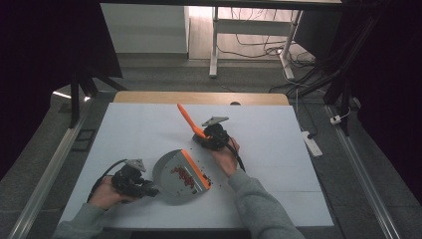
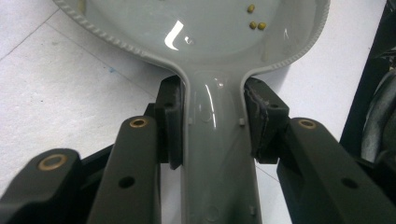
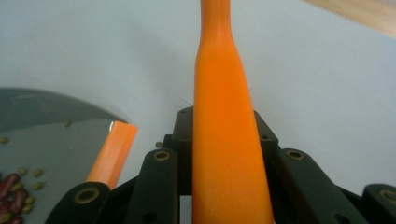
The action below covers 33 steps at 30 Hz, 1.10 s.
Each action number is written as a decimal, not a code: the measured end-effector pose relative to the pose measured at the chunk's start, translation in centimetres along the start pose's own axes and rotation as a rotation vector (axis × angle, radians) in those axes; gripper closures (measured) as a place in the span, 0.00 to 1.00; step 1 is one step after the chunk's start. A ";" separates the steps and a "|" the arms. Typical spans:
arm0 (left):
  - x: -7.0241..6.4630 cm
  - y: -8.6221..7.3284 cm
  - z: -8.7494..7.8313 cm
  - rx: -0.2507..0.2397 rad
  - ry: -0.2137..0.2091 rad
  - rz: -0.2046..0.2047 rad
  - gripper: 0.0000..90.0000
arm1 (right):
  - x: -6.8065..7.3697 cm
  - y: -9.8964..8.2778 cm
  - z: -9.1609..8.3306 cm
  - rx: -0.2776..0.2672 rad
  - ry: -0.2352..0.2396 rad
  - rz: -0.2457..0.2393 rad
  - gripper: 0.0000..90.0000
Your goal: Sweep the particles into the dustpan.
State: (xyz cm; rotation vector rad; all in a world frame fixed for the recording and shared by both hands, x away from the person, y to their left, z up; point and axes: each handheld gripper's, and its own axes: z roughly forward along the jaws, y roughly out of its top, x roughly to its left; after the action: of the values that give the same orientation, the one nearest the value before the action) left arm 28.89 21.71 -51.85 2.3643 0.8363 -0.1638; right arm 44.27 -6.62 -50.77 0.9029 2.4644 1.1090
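Firmly between left fingers [image 2: 175,126]: dustpan handle [image 2: 215,140].

In the high view the brush head lies hidden beneath the right gripper [image 1: 208,137], so only the orange handle [image 1: 187,118] rises clear of it. The left gripper [image 1: 149,189] covers the grey dustpan's [image 1: 168,172] handle there. The beans [image 1: 184,176] in the pan are too small to tell one from another. In the left gripper view the dustpan [image 2: 210,42] is cut off by the top edge and its handle by the bottom edge. In the right gripper view the orange handle [image 3: 223,107] runs out of the top edge, and the bottom edge cuts it below the jaws; the dustpan [image 3: 51,126] is cut by the left edge.
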 end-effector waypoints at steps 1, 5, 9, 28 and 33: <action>0.0 0.0 0.0 0.000 0.000 0.000 0.69 | 0.2 -0.1 0.1 0.007 0.015 -0.003 0.79; 0.0 0.0 0.0 0.000 0.000 -0.001 0.69 | 2.0 -0.4 -0.2 0.017 0.068 -0.023 0.79; 0.0 0.0 0.0 -0.003 0.001 -0.003 0.69 | 4.2 -1.0 -1.0 0.002 0.161 -0.015 0.79; -0.2 -0.3 -0.2 0.005 -0.008 0.015 0.69 | -0.5 -5.9 -9.6 -0.065 -0.026 0.097 0.79; -0.4 -0.7 -0.6 0.004 -0.021 0.033 0.69 | -0.6 -6.8 -9.9 -0.052 -0.042 0.129 0.79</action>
State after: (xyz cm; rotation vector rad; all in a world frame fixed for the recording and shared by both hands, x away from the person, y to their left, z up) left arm 28.16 22.27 -51.62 2.3750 0.7873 -0.1764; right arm 37.01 -16.08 -49.33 1.0712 2.3609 1.1776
